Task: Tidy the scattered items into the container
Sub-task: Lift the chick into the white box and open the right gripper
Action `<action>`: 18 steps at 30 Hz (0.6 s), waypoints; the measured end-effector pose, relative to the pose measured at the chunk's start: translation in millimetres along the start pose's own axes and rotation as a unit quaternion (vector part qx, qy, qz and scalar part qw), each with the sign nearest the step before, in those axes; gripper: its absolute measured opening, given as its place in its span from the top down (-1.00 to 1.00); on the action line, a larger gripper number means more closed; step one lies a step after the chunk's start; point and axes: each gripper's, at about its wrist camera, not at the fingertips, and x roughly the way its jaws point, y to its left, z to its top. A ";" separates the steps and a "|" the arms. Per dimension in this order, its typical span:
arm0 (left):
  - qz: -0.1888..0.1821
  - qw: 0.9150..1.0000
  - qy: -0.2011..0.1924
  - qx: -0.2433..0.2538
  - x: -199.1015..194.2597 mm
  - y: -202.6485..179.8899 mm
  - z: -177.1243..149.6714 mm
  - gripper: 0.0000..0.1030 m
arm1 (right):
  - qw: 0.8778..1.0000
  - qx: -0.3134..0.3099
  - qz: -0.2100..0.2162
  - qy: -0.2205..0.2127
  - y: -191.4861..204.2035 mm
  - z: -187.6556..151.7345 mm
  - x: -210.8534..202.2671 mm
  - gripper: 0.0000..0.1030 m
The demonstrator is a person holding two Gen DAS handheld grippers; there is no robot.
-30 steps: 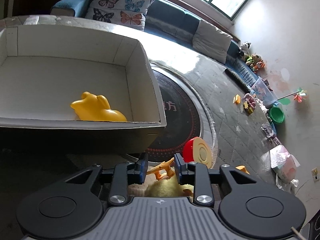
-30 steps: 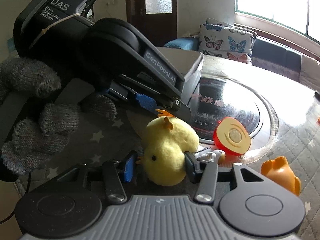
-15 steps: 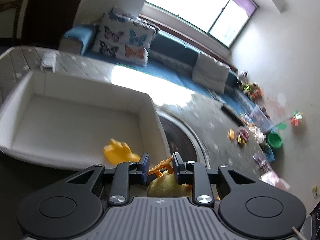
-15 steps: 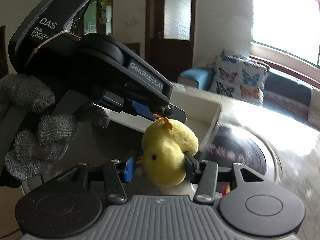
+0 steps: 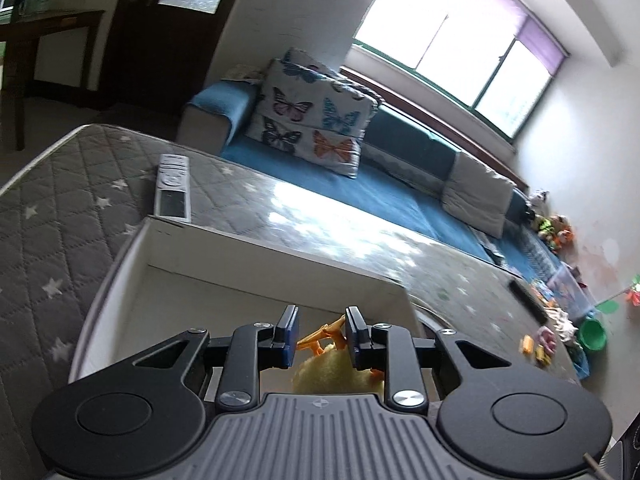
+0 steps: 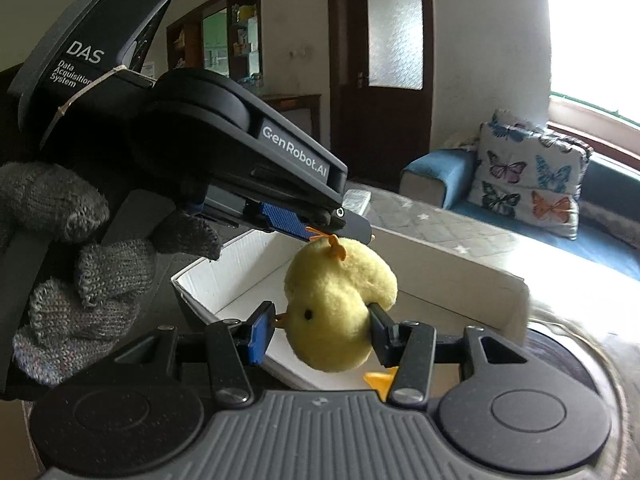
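Chick (image 6: 340, 304) has been lifted off the desk and is now held above the white box (image 6: 452, 280), clamped by both the right gripper (image 6: 320, 328) and left gripper (image 5: 322, 332); release is judged next.

Below right tongs (image 6: 320, 330): white box (image 6: 460, 280), open top, bare floor inside.
Between their fingers: plush chick (image 6: 336, 308) fills the gap.
Above them: left tongs (image 6: 316, 228) touch the chick's feet, blocking upward passage.
Beyond box: remote (image 5: 173, 187) on counter (image 5: 60, 200).
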 end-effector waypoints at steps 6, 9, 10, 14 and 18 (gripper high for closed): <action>0.022 0.999 0.018 -0.021 21.8 24.3 0.9 0.50 | 0.999 0.003 0.018 0.037 -3.7 -1.0 38.0 0.03; 0.035 0.999 0.026 -0.024 28.5 30.8 -2.3 0.50 | 0.998 0.000 0.023 0.057 -2.3 -4.0 53.2 0.03; 0.038 0.999 0.029 -0.025 29.7 32.5 -3.4 0.50 | 0.998 -0.001 0.023 0.063 -1.7 -5.2 56.1 0.03; 0.047 0.998 0.034 -0.030 32.0 37.7 -7.3 0.50 | 0.997 0.013 0.031 0.072 -3.7 -7.8 60.2 0.03; 0.051 0.998 0.029 -0.028 27.7 36.4 -9.0 0.48 | 0.997 0.016 0.032 0.070 -4.1 -8.9 53.8 0.01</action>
